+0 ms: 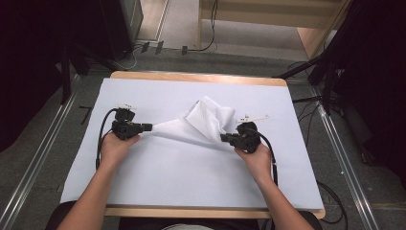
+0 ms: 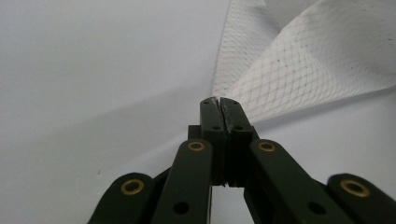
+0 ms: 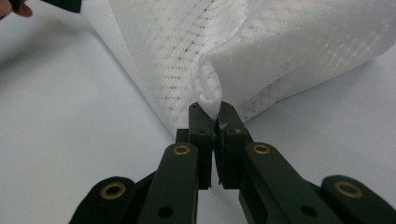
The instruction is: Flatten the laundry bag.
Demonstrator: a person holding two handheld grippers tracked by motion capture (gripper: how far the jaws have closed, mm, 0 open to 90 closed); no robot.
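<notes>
**Operator:** High view first, nearest edge of the table: I've got both of the person's forearms coming in from the bottom, and the light wooden table [image 1: 201, 77] is covered by a white paper sheet [image 1: 191, 177]. My left hand [image 1: 115, 146] holds the left black two-jaw gripper [image 1: 147, 127], my right hand [image 1: 256, 158] holds the right black two-jaw gripper [image 1: 225, 138].

**Spotter:** And the cloth?

**Operator:** A white mesh-patterned fabric cloth [image 1: 206, 120] sits mid-table between the two grippers, pulled out into a stretched band from one to the other, with a bunched, raised fold behind the right gripper's side.

**Spotter:** What do the jaws show on the left?

**Operator:** Left gripper view: left black two-jaw gripper [image 2: 219, 103] has its jaws pressed together, and a corner of the white mesh-patterned fabric cloth [image 2: 299, 70] is pinched at the tips. The cloth fans up and away to the right, lifted off the white paper sheet [image 2: 93, 70].

**Spotter:** Right side?

**Operator:** Right gripper view: right black two-jaw gripper [image 3: 209, 111] is clamped as well, a crumpled edge of the white mesh-patterned fabric cloth [image 3: 280, 51] caught between the tips. Beyond it the cloth rises in folds, and at the far top left I catch the edge of the other hand and its gripper.

**Spotter:** Farther back?

**Operator:** Past the table, grey floor [image 1: 230, 60] with black cables [image 1: 210, 28] and pale wooden furniture [image 1: 268, 14].
</notes>
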